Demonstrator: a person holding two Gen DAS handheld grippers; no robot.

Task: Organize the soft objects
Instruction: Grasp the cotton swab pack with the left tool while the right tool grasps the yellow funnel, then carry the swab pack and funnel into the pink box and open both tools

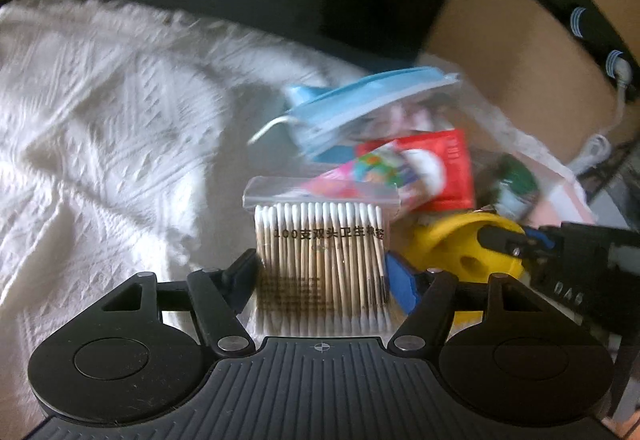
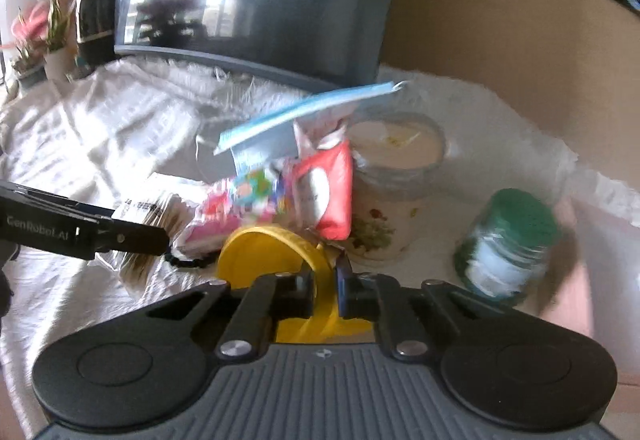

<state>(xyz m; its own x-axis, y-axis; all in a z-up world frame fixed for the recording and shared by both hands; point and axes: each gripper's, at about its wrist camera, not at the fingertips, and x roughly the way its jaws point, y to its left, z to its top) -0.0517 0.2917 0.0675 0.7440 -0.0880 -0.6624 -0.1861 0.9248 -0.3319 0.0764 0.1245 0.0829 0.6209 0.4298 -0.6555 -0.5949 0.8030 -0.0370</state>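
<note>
1. While the soft things sit heaped in 1 pile on the white cloth [image 1: 100, 127] that covers the surface, both grippers work at its near side, seemingly to pull items off it for sorting.
2. In the pile, a blue mask [image 2: 308, 111] lies tilted on top, a red tissue pack [image 2: 332, 195] leans under it, and a colourful packet [image 2: 248, 195] lies lower down. A floral cup [image 2: 394, 175] stands just behind, and a jar [image 2: 508, 244] with a green top stands apart toward the right edge.
3. Left gripper [image 1: 320, 272]: its fingers stand fairly wide, with a bag of cotton swabs [image 1: 322, 252] upright between them. The black finger [image 1: 240, 272] looks to touch the bag's side, while the blue pad [image 1: 402, 284] seems just clear of it, so I cannot tell whether the bag is truly gripped.
4. Right gripper [image 2: 325, 292]: its fingers are drawn narrow, nearly together, pinching the rim of a yellow disc [image 2: 272, 252] that sits at the pile's near foot. That hold probably serves to clear the disc from under the soft packs.
</note>
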